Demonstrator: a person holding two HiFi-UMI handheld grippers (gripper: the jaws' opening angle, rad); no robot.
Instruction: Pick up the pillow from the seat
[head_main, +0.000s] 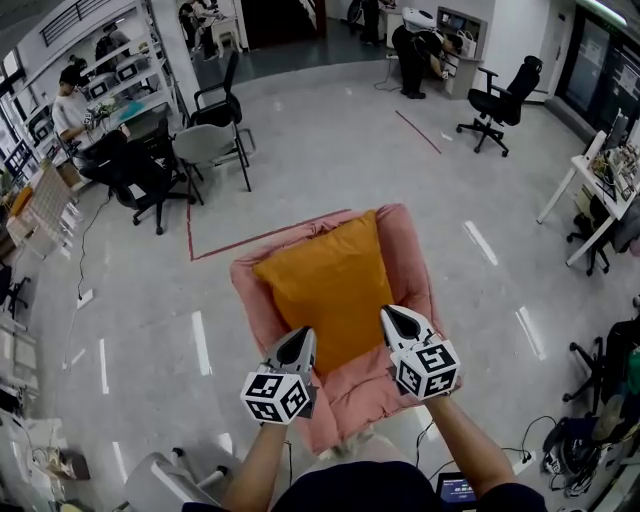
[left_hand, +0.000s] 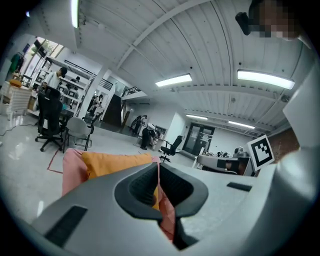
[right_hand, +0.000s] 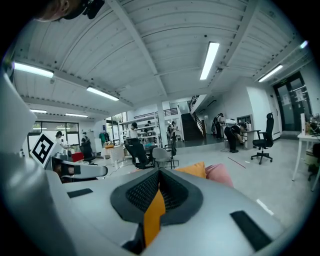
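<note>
An orange pillow (head_main: 330, 285) lies on a pink padded seat (head_main: 405, 240) right below me. At the pillow's near left corner, my left gripper (head_main: 299, 347) is shut on it. The near right corner is pinched in my right gripper (head_main: 393, 322), which is also shut. In the left gripper view, the left gripper (left_hand: 158, 172) has orange fabric and a fold of pink fabric between its jaws. The pillow (left_hand: 115, 161) and seat (left_hand: 72, 167) stretch beyond them. In the right gripper view, a strip of orange fabric runs through the right gripper (right_hand: 159, 177). The pillow's far corner (right_hand: 192, 170) shows beside the pink seat (right_hand: 220, 174).
Grey and black office chairs (head_main: 215, 140) stand to the far left by a desk where a person (head_main: 75, 110) sits. Another black chair (head_main: 500, 100) is far right. A white table (head_main: 600, 190) stands at the right. Red tape (head_main: 260, 238) marks the floor, and cables (head_main: 560, 450) lie near right.
</note>
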